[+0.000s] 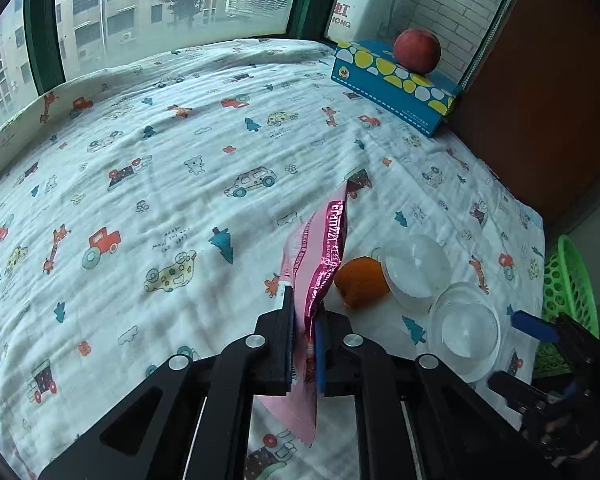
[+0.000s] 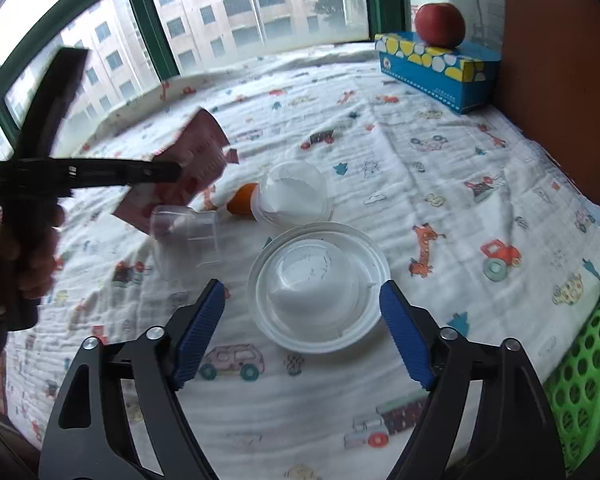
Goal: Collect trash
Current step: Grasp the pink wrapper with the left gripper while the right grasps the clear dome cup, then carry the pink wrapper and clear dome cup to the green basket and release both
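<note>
My left gripper (image 1: 303, 344) is shut on a pink foil snack wrapper (image 1: 324, 256) and holds it above the patterned cloth; the wrapper also shows in the right wrist view (image 2: 198, 160). My right gripper (image 2: 302, 328) is open, its blue pads on either side of a clear plastic dome lid (image 2: 316, 284), which also shows in the left wrist view (image 1: 466, 330). A second clear cup (image 2: 292, 194) lies on its side by an orange peel (image 2: 242, 198). A small clear cup (image 2: 186, 234) lies to the left.
A green basket (image 2: 580, 392) stands off the table's right edge. A blue tissue box (image 2: 436, 68) with a red apple (image 2: 439, 24) on it sits at the back right by a brown wall. Windows run along the back.
</note>
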